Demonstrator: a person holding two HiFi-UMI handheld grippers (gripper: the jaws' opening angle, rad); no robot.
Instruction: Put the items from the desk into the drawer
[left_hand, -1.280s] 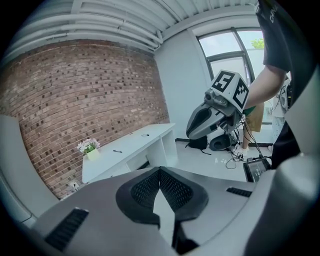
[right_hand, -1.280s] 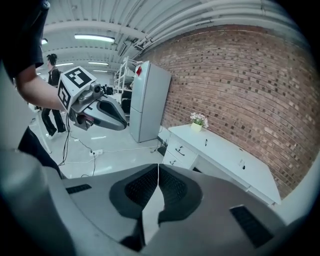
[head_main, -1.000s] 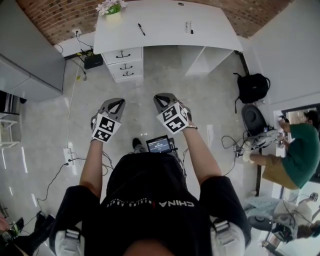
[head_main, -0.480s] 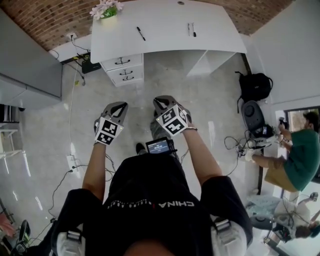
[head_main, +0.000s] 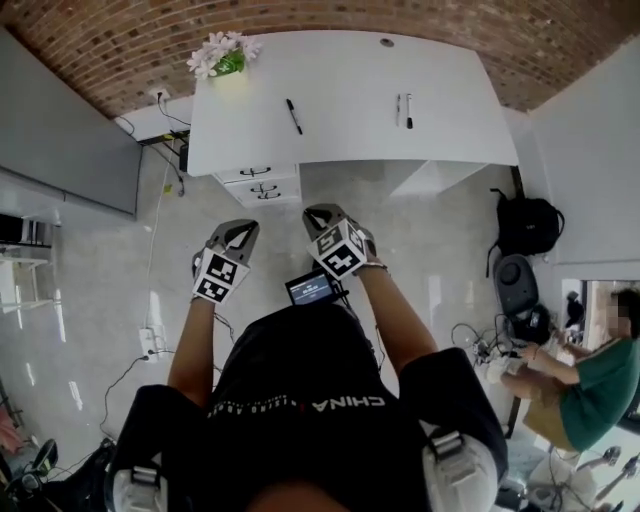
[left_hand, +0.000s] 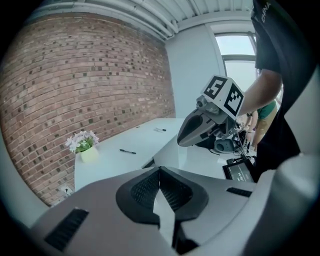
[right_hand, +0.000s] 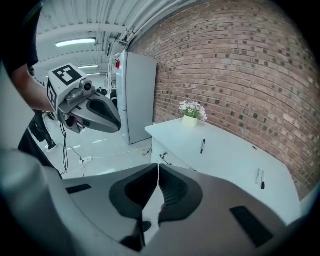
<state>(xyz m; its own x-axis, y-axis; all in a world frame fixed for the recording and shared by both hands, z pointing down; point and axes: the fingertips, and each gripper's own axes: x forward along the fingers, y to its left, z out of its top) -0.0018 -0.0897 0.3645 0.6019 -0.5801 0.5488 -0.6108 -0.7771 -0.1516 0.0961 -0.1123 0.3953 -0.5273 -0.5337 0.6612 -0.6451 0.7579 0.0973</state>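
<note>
A white desk (head_main: 340, 90) stands against the brick wall ahead. On it lie a black pen (head_main: 294, 116) and two more pens (head_main: 403, 110) side by side, beside a small flower pot (head_main: 228, 57). Its drawer unit (head_main: 258, 182) under the left end is closed. My left gripper (head_main: 241, 232) and right gripper (head_main: 317, 214) hang in the air over the floor, short of the desk, both shut with nothing between the jaws. The left gripper view shows the black pen (left_hand: 127, 151) and the right gripper (left_hand: 200, 127). The right gripper view shows the drawers (right_hand: 162, 158) and the black pen (right_hand: 202, 146).
A grey cabinet (head_main: 60, 130) stands at the left. A black backpack (head_main: 527, 224) lies at the right of the desk, and a seated person (head_main: 590, 385) is further right. Cables and a power strip (head_main: 150, 340) lie on the floor. A small screen (head_main: 313, 288) hangs at my chest.
The desk has come nearer and sits lower and larger in the head view. Both grippers stay shut and side by side, carried forward with me.
</note>
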